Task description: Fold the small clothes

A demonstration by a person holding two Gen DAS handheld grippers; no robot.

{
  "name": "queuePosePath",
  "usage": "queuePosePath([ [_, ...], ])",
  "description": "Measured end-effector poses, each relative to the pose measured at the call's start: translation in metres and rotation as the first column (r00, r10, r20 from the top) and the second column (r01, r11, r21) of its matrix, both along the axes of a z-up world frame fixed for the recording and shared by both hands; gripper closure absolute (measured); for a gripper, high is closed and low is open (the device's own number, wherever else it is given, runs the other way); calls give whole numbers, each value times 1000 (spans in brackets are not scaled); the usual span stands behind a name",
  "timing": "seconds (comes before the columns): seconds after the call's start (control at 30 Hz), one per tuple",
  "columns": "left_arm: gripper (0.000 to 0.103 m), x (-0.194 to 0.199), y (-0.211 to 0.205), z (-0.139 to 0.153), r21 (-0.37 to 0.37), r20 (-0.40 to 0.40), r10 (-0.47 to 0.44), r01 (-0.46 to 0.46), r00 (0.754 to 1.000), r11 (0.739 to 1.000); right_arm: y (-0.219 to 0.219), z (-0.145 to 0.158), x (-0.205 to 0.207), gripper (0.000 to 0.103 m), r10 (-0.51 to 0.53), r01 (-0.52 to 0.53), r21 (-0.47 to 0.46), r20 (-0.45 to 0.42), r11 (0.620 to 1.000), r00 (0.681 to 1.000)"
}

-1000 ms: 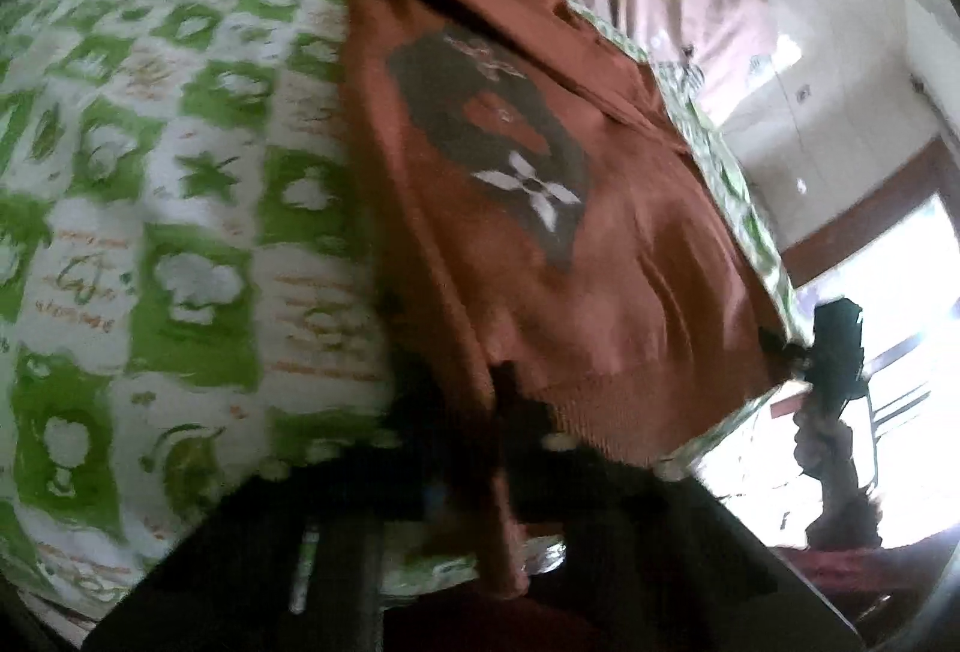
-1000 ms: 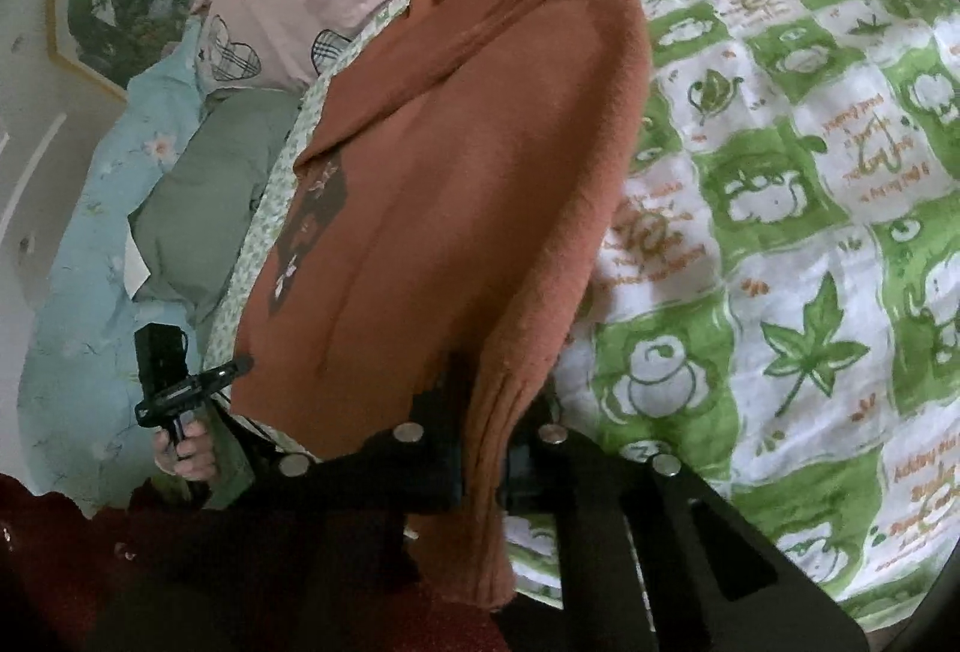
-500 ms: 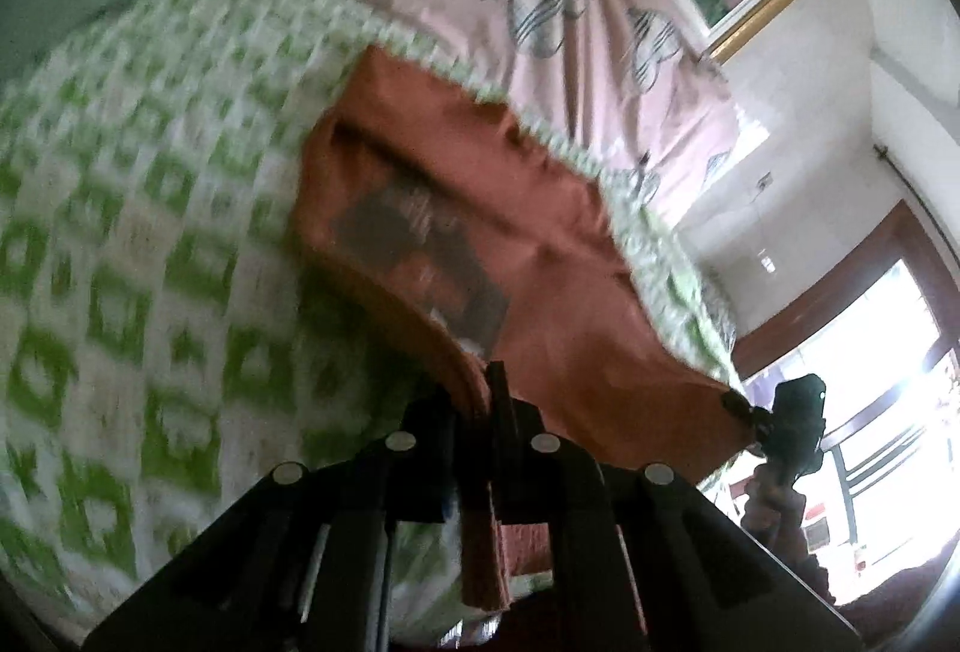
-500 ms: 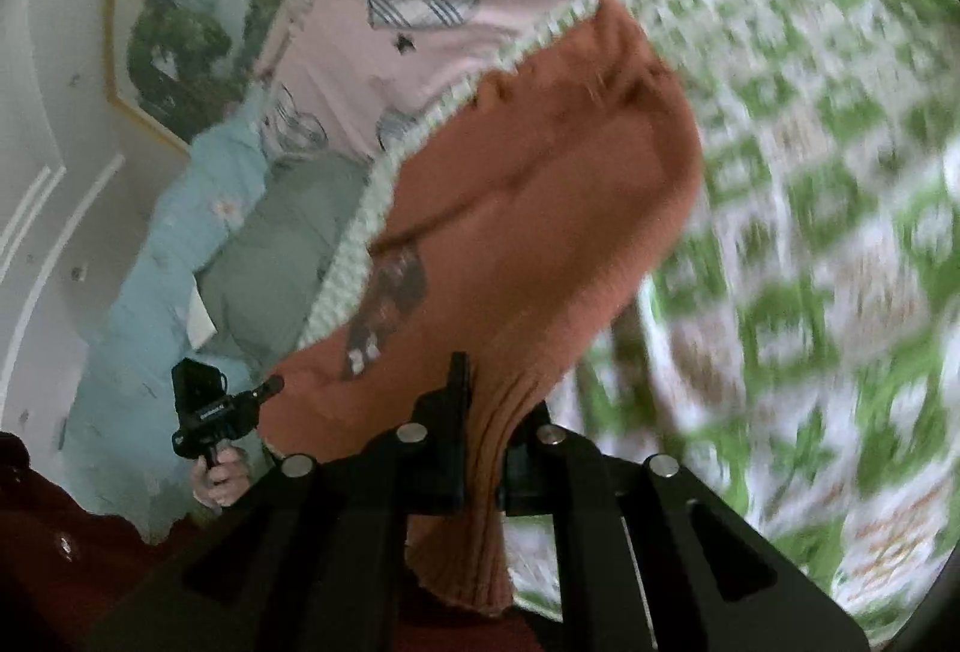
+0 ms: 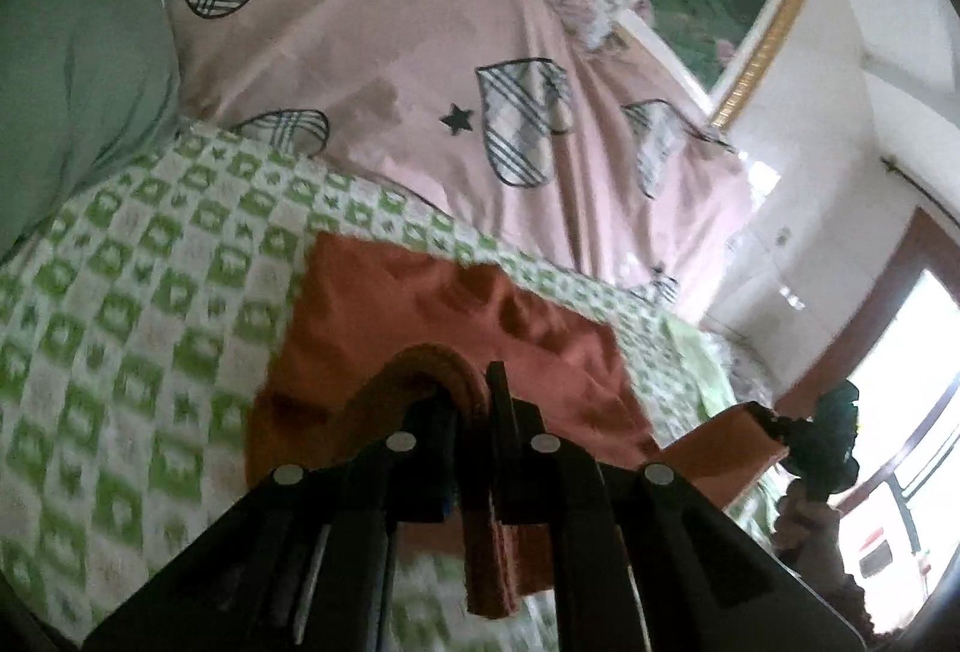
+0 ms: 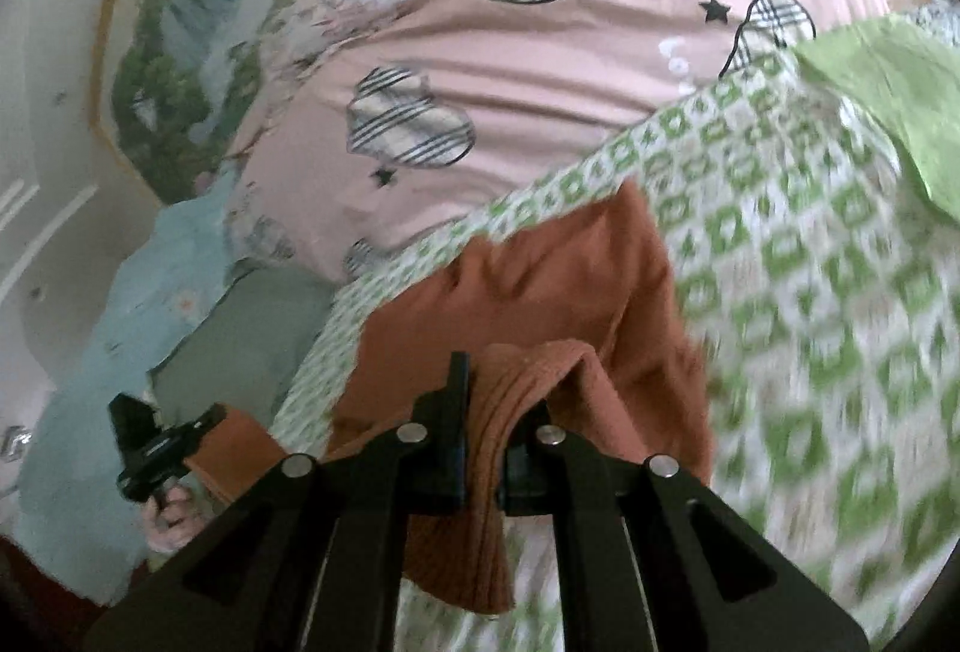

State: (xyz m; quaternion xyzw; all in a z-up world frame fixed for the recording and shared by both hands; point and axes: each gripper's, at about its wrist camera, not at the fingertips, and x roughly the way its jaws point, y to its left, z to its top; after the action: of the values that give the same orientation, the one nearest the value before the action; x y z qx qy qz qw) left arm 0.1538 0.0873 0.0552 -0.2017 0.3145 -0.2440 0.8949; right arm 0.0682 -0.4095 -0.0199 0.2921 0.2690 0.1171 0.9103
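sweater (image 5: 432, 316) on blanket (image 5: 150, 292), quilt (image 5: 420, 52) behind

sweater (image 5: 456, 316) | rust-orange knit, ribbed hem | lay on the green-and-white checked bed cover (image 5: 150, 292), far part flat | near hem lifted and doubled back over the body, its two corners raised | creased, print hidden

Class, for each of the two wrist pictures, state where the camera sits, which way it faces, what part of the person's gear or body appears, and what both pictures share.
Left wrist view: sits on the left gripper, facing along the bed toward the pink heart-print quilt; shows its own fingers and, far right, the right gripper.
Right wrist view: sits on the right gripper, facing the same quilt; shows its fingers and, lower left, the left gripper in a hand.
Shared: the rust-orange knitted sweater, pinched by both, on the green-and-white checked blanket.
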Motion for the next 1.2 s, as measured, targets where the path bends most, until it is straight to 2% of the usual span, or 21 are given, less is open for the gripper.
queuePosePath([
  [0.2,97,86,-7,-23,22,-52,93,-92,994,996,-5,-8,89,95,-27,22,-68,-68,997,997],
  [0.4,96,149,-6,-67,65,-133,141,-133,981,989,-19,-46,151,95,-48,39,-62,-153,997,987],
  [0.5,96,173,-7,-91,105,-157,161,-146,974,984,-25,-74,176,95,-62,47,-72,-217,996,974],
  [0.6,94,194,-13,-122,177,-219,177,-139,960,974,-30,-102,189,95,-61,51,-41,-308,998,949],
  [0.67,93,195,-16,-132,202,-253,180,-130,950,971,-38,-107,182,94,-54,71,42,-320,997,946],
  [0.7,88,189,-16,-131,203,-243,177,-129,954,971,-42,-104,175,93,-65,87,56,-318,995,946],
  [0.73,75,181,-18,-127,212,-228,173,-124,958,969,-44,-100,168,91,-84,103,46,-312,994,946],
  [0.77,67,169,-22,-122,227,-210,161,-112,964,967,-46,-91,156,90,-121,129,10,-294,992,948],
  [0.8,50,158,-26,-117,240,-192,148,-99,970,966,-44,-82,144,90,-153,150,-29,-270,988,951],
  [0.83,44,146,-33,-113,249,-175,128,-82,976,965,-38,-73,131,89,-164,153,-63,-230,986,959],
  [0.9,42,124,-52,-111,251,-168,45,-1,985,968,-11,-62,116,89,-77,56,-126,-170,990,982],
  [0.93,42,117,-65,-114,245,-182,-7,52,983,968,13,-63,116,89,23,-54,-162,-186,985,982],
  [1.0,42,108,-92,-123,239,-213,-93,145,973,960,49,-72,119,89,171,-224,-211,-243,952,955],
  [1.03,42,106,-104,-127,248,-224,-126,181,966,952,72,-80,123,89,249,-322,-255,-280,912,927],
  [1.07,42,107,-118,-133,273,-238,-155,220,959,936,89,-87,128,89,281,-381,-303,-325,874,903],
  [1.1,41,108,-128,-136,311,-242,-168,240,956,920,98,-92,132,89,285,-407,-336,-356,850,890],
  [1.13,41,111,-137,-139,362,-233,-172,250,957,898,107,-101,139,89,277,-437,-391,-402,810,873],
  [1.2,41,122,-145,-142,417,-224,-188,268,956,868,106,-101,149,90,262,-433,-435,-400,789,878],
])
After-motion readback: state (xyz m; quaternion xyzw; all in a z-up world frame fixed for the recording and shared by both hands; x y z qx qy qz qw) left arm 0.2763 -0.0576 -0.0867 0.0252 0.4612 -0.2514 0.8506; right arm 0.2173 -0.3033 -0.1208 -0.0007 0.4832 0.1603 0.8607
